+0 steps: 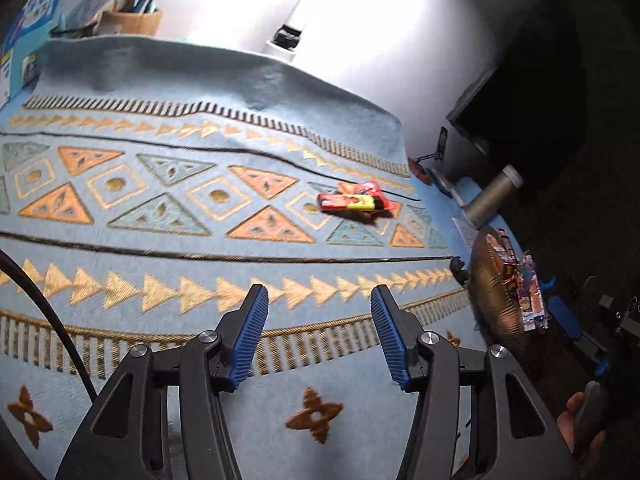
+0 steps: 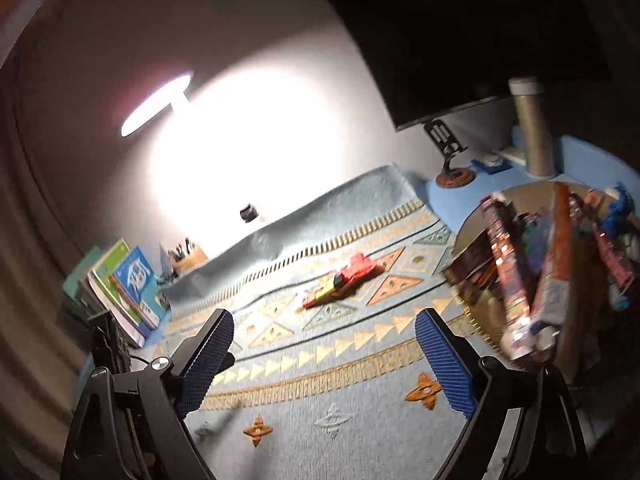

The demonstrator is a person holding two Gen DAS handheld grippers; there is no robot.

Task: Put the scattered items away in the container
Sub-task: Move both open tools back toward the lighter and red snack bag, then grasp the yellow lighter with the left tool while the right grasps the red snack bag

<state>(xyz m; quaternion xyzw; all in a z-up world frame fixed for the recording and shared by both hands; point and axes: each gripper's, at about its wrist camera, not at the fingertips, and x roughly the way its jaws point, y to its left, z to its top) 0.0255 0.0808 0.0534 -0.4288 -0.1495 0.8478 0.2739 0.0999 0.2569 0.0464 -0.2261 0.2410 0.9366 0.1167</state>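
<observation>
Red and yellow snack packets (image 1: pixel 354 201) lie together on the patterned blue cloth (image 1: pixel 168 216), well ahead of my left gripper (image 1: pixel 320 300). Its blue pads stand apart with nothing between them. At the far right a gold bowl-like container (image 1: pixel 494 296) holds several snack packets. In the right wrist view the same red and yellow packets (image 2: pixel 340 282) lie mid-cloth, beyond my right gripper (image 2: pixel 326 326), which is open wide and empty. The filled container (image 2: pixel 520 276) sits to its right, blurred.
A pen holder (image 1: pixel 134 16) and books (image 2: pixel 128 288) stand at the cloth's far left. A lamp (image 2: pixel 156 104) lights the wall. A grey flask (image 2: pixel 532 128), a small stand (image 2: pixel 450 156) and a dark monitor (image 2: pixel 480 40) sit behind the container. A hand (image 1: pixel 580 428) shows at lower right.
</observation>
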